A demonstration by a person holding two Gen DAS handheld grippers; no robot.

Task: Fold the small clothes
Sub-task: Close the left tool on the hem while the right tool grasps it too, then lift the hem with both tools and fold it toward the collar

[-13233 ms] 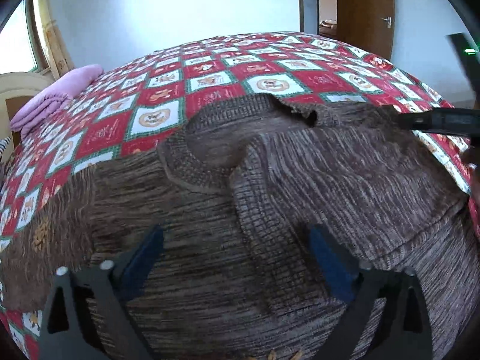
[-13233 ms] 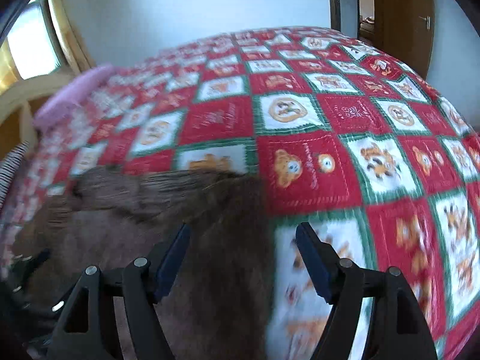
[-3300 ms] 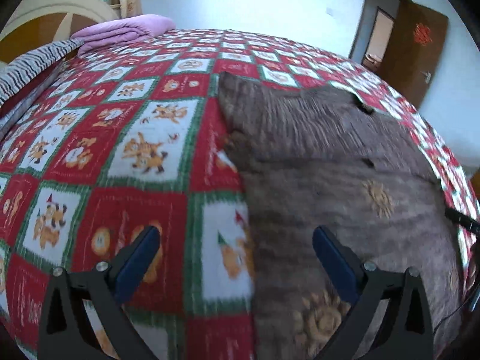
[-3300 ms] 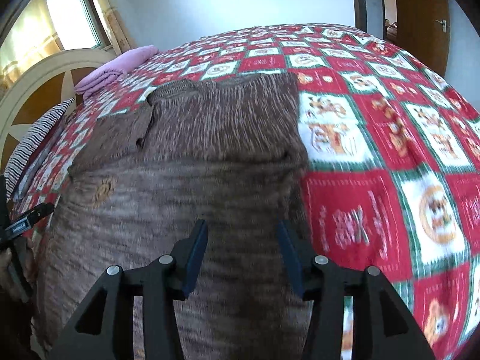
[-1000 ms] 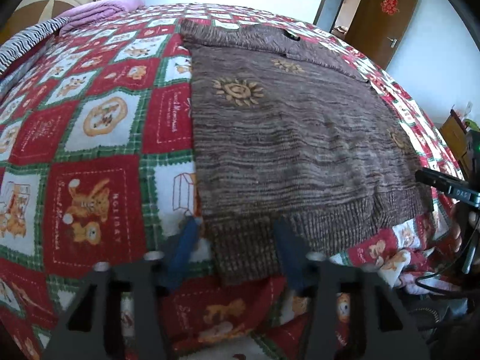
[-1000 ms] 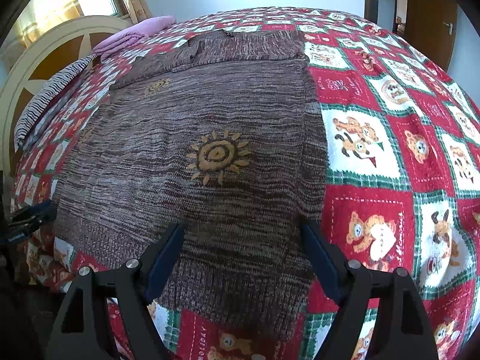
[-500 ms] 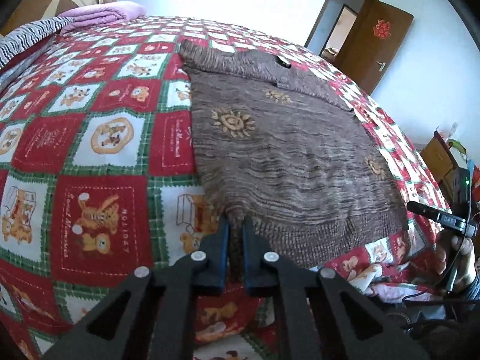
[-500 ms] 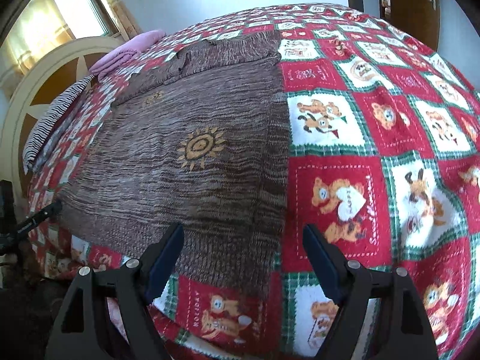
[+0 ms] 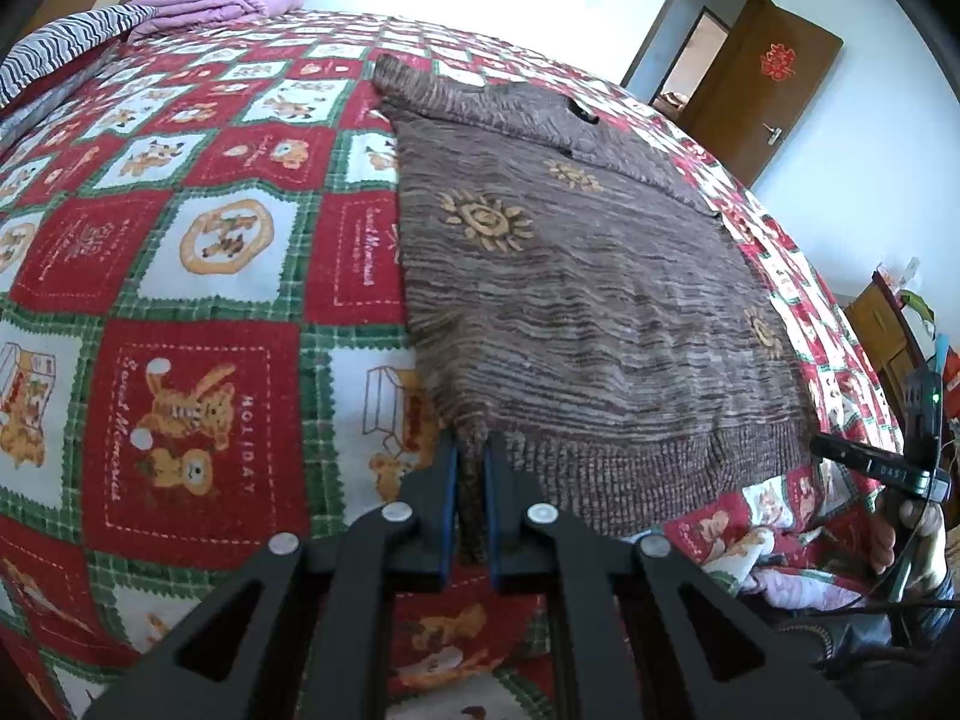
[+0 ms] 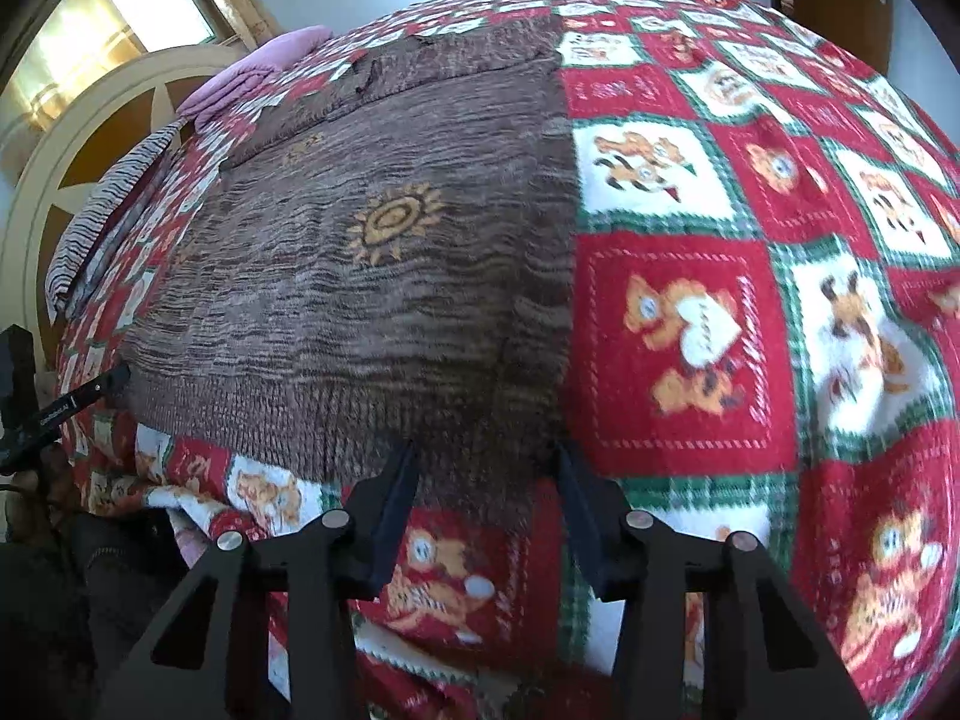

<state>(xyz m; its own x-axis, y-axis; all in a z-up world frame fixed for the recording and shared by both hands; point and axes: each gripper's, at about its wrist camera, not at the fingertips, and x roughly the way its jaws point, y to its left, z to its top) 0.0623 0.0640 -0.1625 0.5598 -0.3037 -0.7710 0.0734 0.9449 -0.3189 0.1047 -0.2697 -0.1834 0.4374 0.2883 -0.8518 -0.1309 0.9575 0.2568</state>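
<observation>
On the bedspread we read "HOLIDAY" beside the two bears in a red square, with a cursive line on the bears' other side that we cannot make out. The other red squares carry script too small for us to read. A red paper emblem hangs on the brown door, its characters unclear.

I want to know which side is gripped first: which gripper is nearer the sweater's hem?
Left. The left gripper is shut on the sweater hem corner; the right gripper straddles the other corner, jaws closing, pads apparently not pressing yet.
</observation>
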